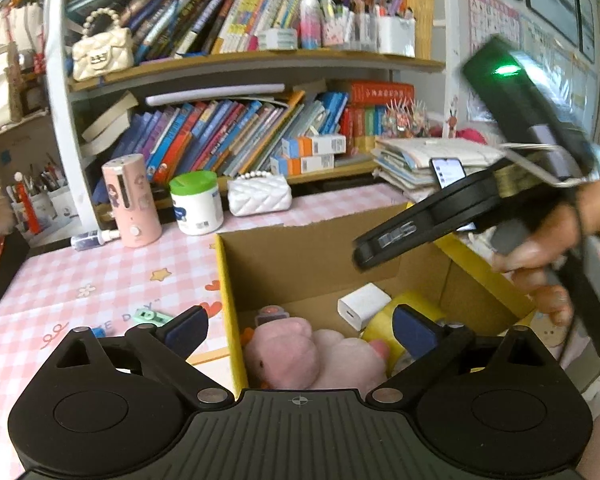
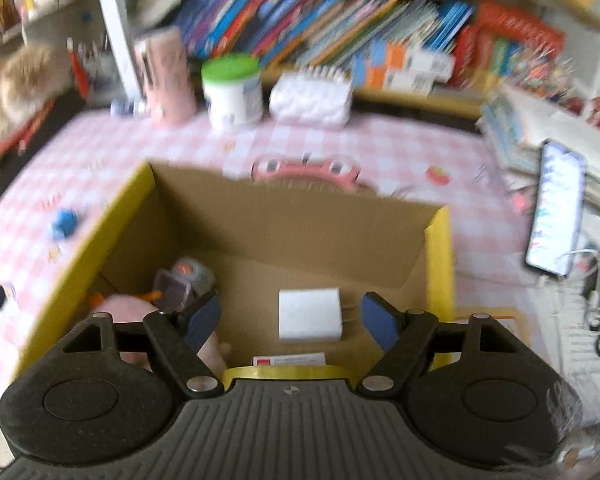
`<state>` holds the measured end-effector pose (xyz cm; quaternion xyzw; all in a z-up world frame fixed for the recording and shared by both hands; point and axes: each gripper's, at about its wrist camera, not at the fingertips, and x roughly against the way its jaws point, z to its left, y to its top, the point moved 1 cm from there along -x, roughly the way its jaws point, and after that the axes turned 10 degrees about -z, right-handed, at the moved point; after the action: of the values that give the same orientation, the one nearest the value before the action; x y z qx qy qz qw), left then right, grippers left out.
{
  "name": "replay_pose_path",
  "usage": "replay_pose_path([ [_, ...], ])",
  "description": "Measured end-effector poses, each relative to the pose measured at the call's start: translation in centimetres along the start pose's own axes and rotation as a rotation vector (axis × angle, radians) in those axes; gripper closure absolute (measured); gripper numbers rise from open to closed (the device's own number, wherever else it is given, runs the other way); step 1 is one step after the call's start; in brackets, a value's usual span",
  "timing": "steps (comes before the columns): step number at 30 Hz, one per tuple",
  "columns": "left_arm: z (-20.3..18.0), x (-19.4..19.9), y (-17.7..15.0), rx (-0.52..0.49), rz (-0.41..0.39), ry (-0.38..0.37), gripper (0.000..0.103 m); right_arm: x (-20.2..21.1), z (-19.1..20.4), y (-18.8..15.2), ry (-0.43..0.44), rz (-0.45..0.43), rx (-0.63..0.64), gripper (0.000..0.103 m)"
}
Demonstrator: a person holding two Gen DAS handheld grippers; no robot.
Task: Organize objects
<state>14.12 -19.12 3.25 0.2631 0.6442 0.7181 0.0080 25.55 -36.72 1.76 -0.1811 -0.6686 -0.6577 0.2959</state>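
So both grippers, left point(image 1: 300, 330) and right point(image 2: 291, 320), hang wide open and empty over the yellow-edged cardboard box point(image 2: 284, 216) holding a pink plush toy point(image 1: 300, 354).

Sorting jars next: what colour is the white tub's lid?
Green lid; clearest in the left wrist view.

Both wrist cameras look forward and down over their own claws into the open cardboard box point(image 1: 380, 248) on the pink checked desk point(image 1: 100, 276), bookshelves point(image 1: 240, 136) behind. The left view sits at the box's left wall; the right hangs closer above it.
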Motion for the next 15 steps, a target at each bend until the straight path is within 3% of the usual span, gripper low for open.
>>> replay_pose_path([
  [7, 2.0, 2.7, -0.5, 0.042, -0.023, 0.005, 0.003, 7.1, 0.7, -1.1, -0.081, -0.182, -0.039, 0.024],
  [15, 4.0, 4.8, -2.9, 0.071, 0.012, 0.01, 0.002, 11.2, 1.9, -5.0, -0.202, -0.223, -0.134, 0.024],
])
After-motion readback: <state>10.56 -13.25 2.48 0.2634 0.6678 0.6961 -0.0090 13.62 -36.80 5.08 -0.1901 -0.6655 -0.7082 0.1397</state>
